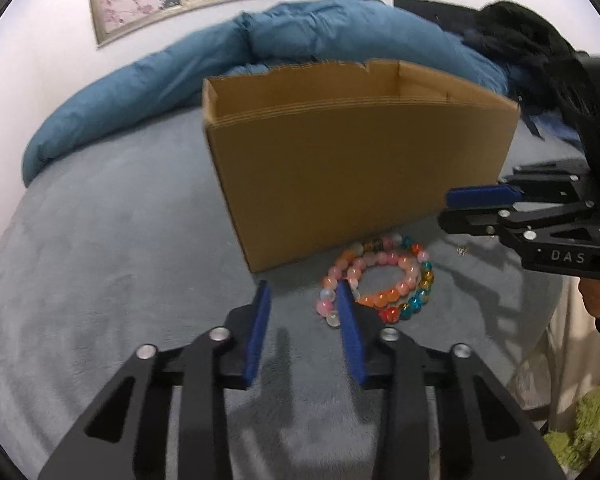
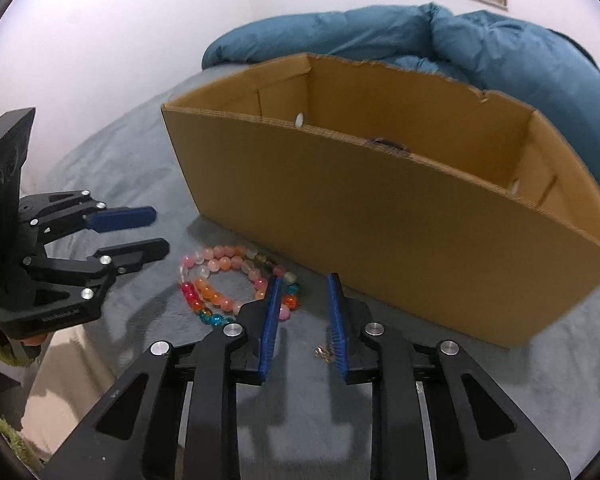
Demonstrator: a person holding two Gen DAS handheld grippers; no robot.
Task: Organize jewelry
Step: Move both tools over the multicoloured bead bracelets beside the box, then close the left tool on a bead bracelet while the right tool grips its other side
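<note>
My left gripper and right gripper hang parted and empty over the colourful glass-bead bracelets, light, slippery, floppy loops best pinched across one strand.

Soft, even indoor light; the white wall glares slightly. Faint shadows fall on the bed under the fingers. The cardboard box ahead is motion-blurred, fisheye bends its edges, and dark vignette rings both views
</note>
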